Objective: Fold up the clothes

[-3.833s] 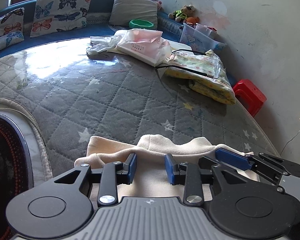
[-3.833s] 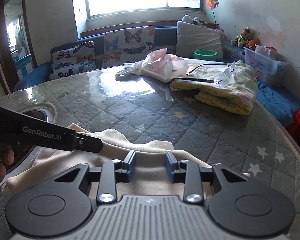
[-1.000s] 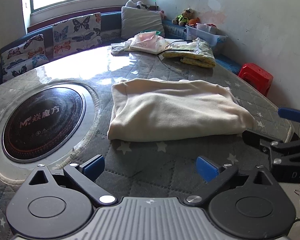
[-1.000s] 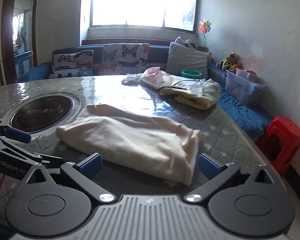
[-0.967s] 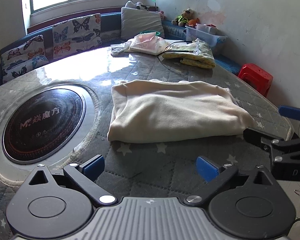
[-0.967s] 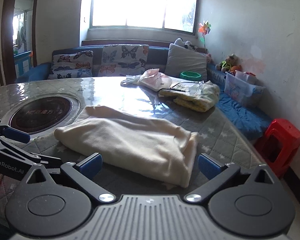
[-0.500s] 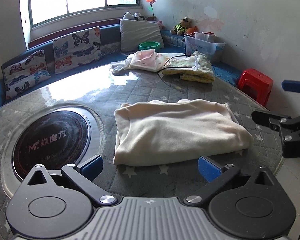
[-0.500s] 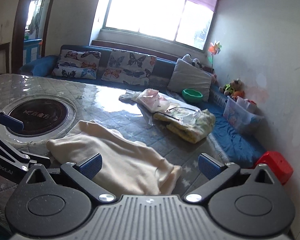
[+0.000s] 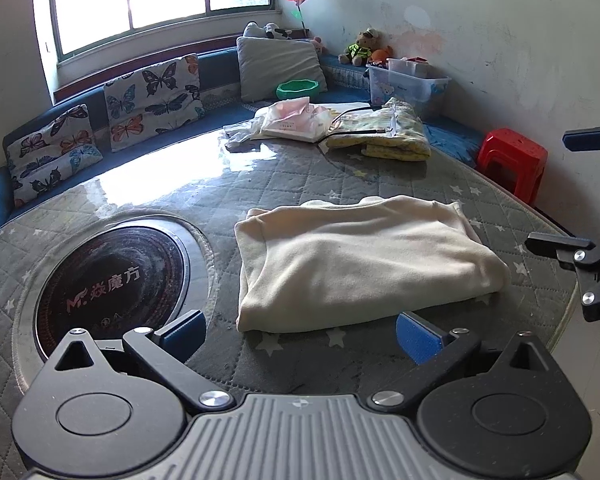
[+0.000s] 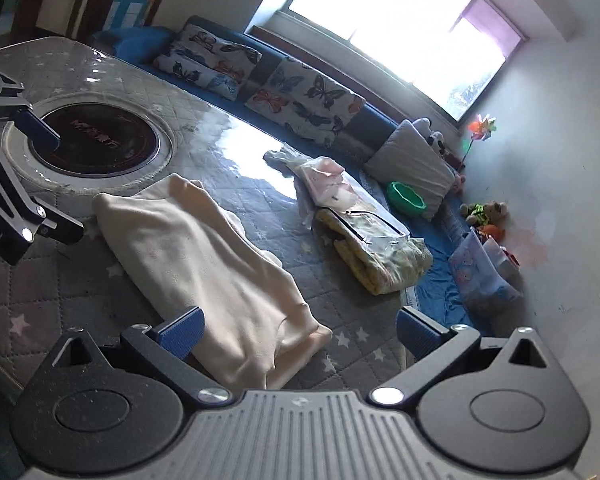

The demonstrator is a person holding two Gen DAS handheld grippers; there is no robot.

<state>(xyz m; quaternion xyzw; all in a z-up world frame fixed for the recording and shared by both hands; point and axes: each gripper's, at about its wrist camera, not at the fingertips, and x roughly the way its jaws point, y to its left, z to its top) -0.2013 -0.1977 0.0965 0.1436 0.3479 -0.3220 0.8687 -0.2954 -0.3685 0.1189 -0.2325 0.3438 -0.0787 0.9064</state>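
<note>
Daylight floods in from the window (image 9: 160,4) at 11 o'clock in the left wrist view and 1 o'clock in the right, where it blows out to pure white with a purple fringe. Glare sheets across the glossy table (image 9: 148,184) below it. Shadows are soft. Both fisheye views bend straight lines and darken at the corners; focus holds throughout.

The right tongs (image 9: 580,188) run off the left wrist view's right edge, only two fingers showing. The left tongs (image 10: 40,176) are cut by the right wrist view's left edge. The storage box (image 9: 406,82) contents are too small to tell.
</note>
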